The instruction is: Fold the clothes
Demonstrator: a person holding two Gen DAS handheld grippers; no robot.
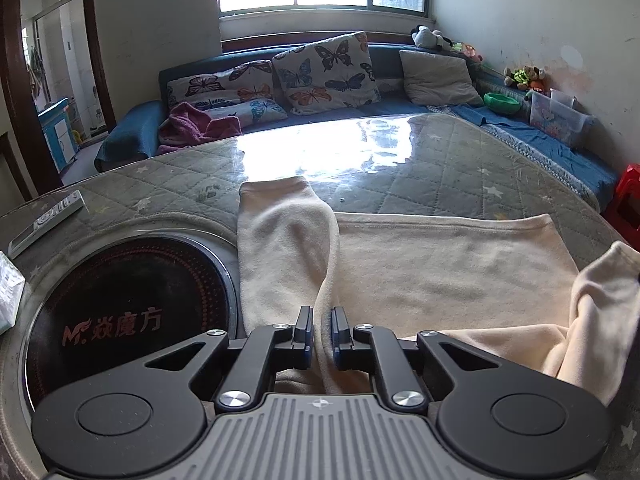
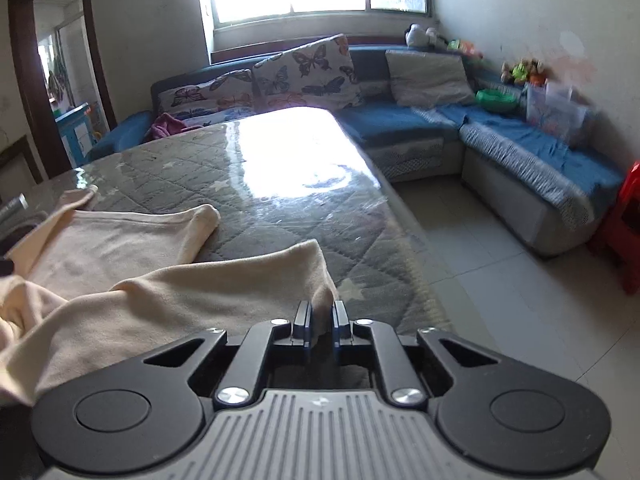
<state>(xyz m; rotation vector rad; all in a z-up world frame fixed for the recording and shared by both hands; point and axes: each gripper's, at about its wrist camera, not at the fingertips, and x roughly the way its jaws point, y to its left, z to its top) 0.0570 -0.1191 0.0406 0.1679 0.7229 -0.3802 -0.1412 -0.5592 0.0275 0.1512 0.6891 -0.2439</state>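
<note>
A cream long-sleeved garment (image 1: 440,264) lies spread on the quilted table (image 1: 420,168). One sleeve (image 1: 280,240) runs away from my left gripper (image 1: 322,332), which is shut on a fold of its fabric near the table's front. In the right wrist view the same garment (image 2: 120,248) lies at the left, and my right gripper (image 2: 321,326) is shut on the end of the other sleeve (image 2: 224,292), lifted a little over the table (image 2: 280,184) near its right edge.
A round black induction hob (image 1: 128,320) is set into the table at left, with a remote control (image 1: 48,220) beyond it. A blue corner sofa (image 2: 520,152) with butterfly cushions (image 1: 324,68) rings the table. A red stool (image 2: 624,232) stands at right on the tiled floor.
</note>
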